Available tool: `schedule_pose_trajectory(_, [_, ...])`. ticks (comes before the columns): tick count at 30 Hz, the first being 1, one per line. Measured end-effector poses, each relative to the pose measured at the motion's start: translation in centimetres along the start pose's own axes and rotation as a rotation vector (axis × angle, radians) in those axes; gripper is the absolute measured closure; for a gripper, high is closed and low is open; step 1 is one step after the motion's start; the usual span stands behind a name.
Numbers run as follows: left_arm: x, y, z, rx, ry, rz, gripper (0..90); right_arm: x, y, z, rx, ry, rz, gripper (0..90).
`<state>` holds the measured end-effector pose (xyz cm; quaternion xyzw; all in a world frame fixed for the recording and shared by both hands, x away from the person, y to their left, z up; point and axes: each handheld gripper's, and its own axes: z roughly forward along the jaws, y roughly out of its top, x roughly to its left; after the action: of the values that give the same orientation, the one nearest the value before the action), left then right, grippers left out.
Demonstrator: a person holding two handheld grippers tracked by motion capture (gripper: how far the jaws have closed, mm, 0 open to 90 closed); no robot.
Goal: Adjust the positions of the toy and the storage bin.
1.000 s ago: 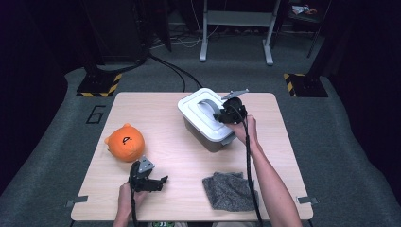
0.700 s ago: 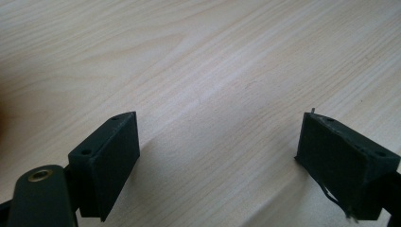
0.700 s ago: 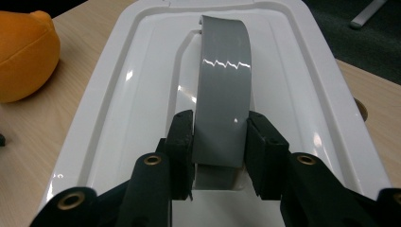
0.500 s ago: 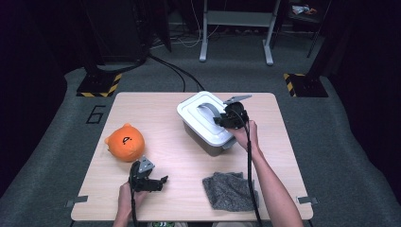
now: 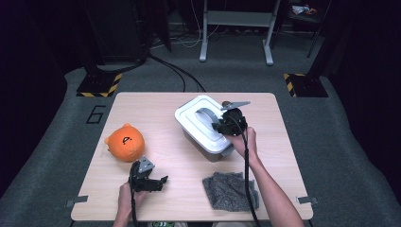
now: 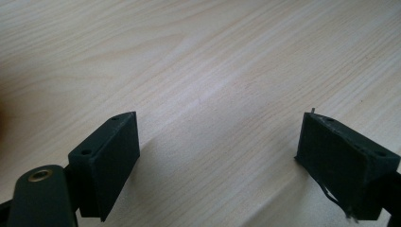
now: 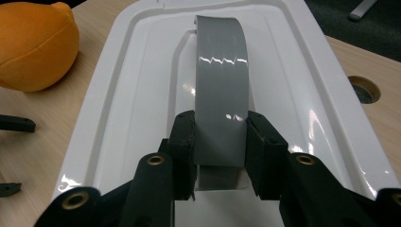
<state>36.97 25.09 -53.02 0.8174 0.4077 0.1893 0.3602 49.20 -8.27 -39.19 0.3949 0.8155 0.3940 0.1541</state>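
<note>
left gripper (image 5: 150, 181) – jaws wide | right gripper (image 7: 220, 142) – jaws clamped

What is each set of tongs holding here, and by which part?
The right tongs clamp the grey handle of the white lid, near its base. The left tongs hold nothing.

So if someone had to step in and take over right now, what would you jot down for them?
Right gripper: shut on the grey handle of the white lid, jaws on either side of the strap. The lid is on the grey box.
Left gripper: open, holding nothing, low over bare table near the front edge.
Things: orange plush toy at the left of the table; grey cloth at the front right, untouched.
Done: handle gripped.
Left: probably lift the lid off; whether it has come free I cannot tell.
</note>
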Motion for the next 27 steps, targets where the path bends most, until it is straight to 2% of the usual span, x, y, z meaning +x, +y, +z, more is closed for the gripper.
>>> schedule_pose_trajectory(2, [0.0,0.0,0.0,0.0,0.0,0.0,13.2,0.1,-0.1,-0.1,-0.004,0.013,0.018,66.0])
schedule_pose_trajectory(9, [0.0,0.0,0.0,0.001,0.0,0.002,13.2,0.8,-0.3,-0.3,-0.003,0.009,0.031,66.1])
schedule_pose_trajectory(11, [0.0,0.0,0.0,0.0,-0.002,0.0,13.2,0.9,-0.4,-0.3,-0.005,0.017,0.055,66.2])
schedule_pose_trajectory(16, [0.0,0.0,0.0,0.0,-0.001,0.001,13.2,0.9,-0.6,-0.3,-0.01,0.014,0.074,66.3])
schedule_pose_trajectory(18, [0.0,0.0,0.0,0.001,0.001,0.006,13.2,0.9,-0.8,-0.4,-0.016,0.031,0.096,66.3])
schedule_pose_trajectory(21, [0.0,0.0,0.0,0.0,0.001,0.004,13.2,1.2,-0.8,-0.4,-0.012,0.03,0.091,66.2])
schedule_pose_trajectory(24, [0.0,0.0,0.0,0.0,0.001,0.004,13.2,1.3,-0.6,-0.3,-0.004,0.016,0.062,64.9])
schedule_pose_trajectory(25, [0.0,0.0,0.0,0.0,-0.001,0.001,13.2,1.3,-0.4,-0.2,0.0,0.016,0.044,60.2])
schedule_pose_trajectory(27, [0.0,0.0,0.0,0.0,0.0,0.002,13.2,1.4,-0.3,-0.2,0.001,0.015,0.049,57.2])
